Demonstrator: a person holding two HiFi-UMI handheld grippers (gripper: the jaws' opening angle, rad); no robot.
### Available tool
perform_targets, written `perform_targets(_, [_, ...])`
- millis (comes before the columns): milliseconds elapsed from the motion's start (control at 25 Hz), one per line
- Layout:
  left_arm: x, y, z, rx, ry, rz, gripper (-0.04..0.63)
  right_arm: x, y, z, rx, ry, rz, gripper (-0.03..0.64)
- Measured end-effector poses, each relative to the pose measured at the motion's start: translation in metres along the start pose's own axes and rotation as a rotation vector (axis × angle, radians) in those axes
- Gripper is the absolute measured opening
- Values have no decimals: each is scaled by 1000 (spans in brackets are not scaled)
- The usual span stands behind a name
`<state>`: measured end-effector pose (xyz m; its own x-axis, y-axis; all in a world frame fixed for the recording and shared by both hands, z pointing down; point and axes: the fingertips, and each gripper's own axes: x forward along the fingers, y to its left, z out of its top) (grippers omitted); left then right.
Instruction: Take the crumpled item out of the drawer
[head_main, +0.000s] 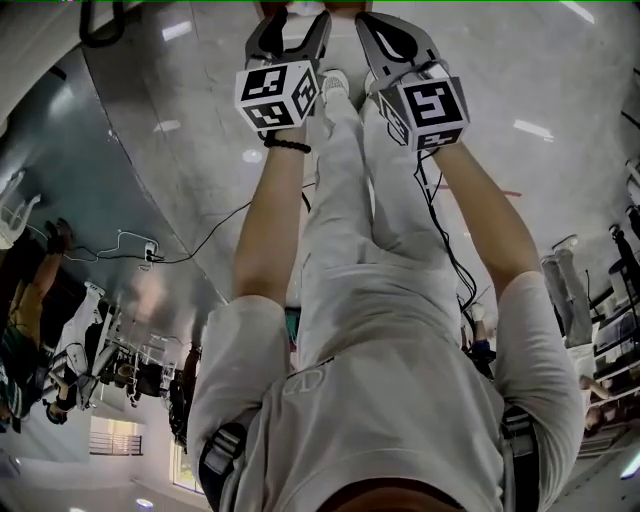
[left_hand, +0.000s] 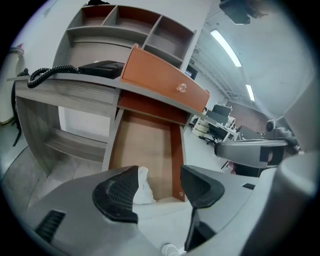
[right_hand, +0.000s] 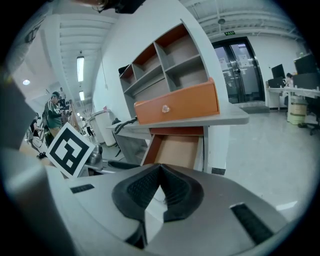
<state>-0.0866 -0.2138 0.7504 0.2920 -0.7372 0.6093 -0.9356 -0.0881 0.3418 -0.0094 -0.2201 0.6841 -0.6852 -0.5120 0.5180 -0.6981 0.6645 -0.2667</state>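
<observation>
Crumpled item (left_hand: 141, 187), white, shows between the left claw's (left_hand: 159, 186) wide-spread jaws, close against the left-hand one. It lies at the near end of the pulled-out drawer (left_hand: 150, 145), with bare wood floor beyond it. The right claw (right_hand: 160, 174) is closed on nothing. Both forearms reach forward side by side.

Both gripper views toward drawer (left_hand: 145, 150)

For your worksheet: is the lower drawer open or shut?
Open: the lower drawer is pulled out, its inside exposed, crumpled item lying inside.
</observation>
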Motion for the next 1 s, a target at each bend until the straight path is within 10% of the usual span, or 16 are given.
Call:
perform_targets(400, [44, 12, -18, -7, 61, 22, 371, 20, -17, -31, 44, 11, -18, 0])
perform_targets(1000, [62, 28, -27, 33, 119, 93, 302, 23, -23, -62, 94, 23, -37, 2])
